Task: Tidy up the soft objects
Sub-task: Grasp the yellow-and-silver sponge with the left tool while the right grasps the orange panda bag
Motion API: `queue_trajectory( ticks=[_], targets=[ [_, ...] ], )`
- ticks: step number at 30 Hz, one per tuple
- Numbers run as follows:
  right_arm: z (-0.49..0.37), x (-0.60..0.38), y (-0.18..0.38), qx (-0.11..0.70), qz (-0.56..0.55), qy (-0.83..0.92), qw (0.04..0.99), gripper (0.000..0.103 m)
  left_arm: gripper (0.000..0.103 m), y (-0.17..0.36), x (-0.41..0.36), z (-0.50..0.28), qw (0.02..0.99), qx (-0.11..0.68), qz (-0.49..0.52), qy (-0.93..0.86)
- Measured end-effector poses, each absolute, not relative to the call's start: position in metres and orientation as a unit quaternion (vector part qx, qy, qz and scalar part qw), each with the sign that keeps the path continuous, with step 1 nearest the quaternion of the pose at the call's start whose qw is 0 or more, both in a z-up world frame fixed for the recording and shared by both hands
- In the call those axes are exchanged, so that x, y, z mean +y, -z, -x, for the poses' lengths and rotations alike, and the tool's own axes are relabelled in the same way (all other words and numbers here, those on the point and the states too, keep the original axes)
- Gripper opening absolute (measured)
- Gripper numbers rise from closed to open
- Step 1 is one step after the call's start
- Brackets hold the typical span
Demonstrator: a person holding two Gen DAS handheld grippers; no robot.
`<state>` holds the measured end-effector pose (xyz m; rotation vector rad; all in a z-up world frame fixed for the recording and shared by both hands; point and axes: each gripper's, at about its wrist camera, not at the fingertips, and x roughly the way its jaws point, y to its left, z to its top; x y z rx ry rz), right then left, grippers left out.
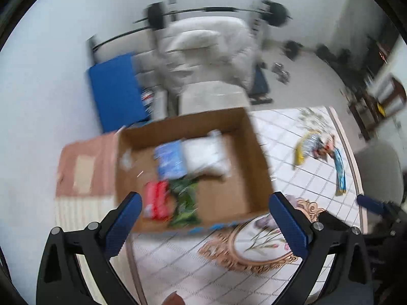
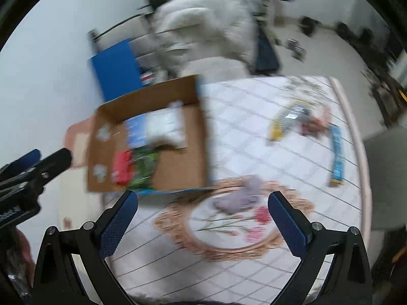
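An open cardboard box (image 1: 236, 190) (image 2: 178, 167) sits on a white quilted surface (image 1: 178, 267) (image 2: 241, 132). Inside lie a white soft pack (image 1: 203, 155) (image 2: 164, 127), a blue pack (image 1: 169, 161) (image 2: 134, 129), a red pack (image 1: 157, 199) (image 2: 123, 167) and a green pack (image 1: 185, 203) (image 2: 145, 169). More packets, one yellow (image 1: 302, 150) (image 2: 279, 124) and one blue (image 1: 339, 170) (image 2: 337, 152), lie loose to the right. My left gripper (image 1: 204, 225) hangs open before the box. My right gripper (image 2: 203, 223) is open over the floral pattern, empty. Both views are blurred.
Behind the box stand a blue panel (image 1: 117, 91) (image 2: 117, 66), a white padded chair with cushions (image 1: 206, 50) (image 2: 203, 25) and a barbell rack (image 1: 218, 10). Dumbbells (image 1: 292, 48) lie on the floor. A grey chair (image 1: 379, 170) stands right. The left gripper (image 2: 33, 167) shows at the right view's left edge.
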<state>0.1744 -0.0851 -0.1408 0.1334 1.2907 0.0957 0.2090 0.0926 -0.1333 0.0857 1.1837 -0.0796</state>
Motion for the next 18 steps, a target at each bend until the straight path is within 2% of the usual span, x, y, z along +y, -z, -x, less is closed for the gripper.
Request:
queue_trajectory(
  ticks=[4,7,12,17,18],
  targets=[
    [-0.203,-0.176,0.166,0.612,-0.088,0.022,0.786,0.103,0.102,0.168,-0.001,-0.259,0.807,0.568,-0.138,0.083],
    [-0.239,-0.253,0.200,0.627,-0.150,0.046,0.763,0.103,0.102,0.216,-0.074,-0.306,0.770,0.594,-0.200,0.119],
    [-0.279,-0.341,0.249,0.645,-0.201,0.076,0.733,0.103,0.100,0.304,-0.170,-0.362,0.699,0.652,-0.234,0.179],
    [-0.307,-0.393,0.292,0.663,-0.223,0.077,0.711,0.103,0.100,0.371,-0.229,-0.382,0.655,0.672,-0.286,0.194],
    [-0.310,-0.398,0.297,0.665,-0.222,0.076,0.709,0.103,0.097,0.381,-0.236,-0.384,0.649,0.674,-0.293,0.196]
  ],
)
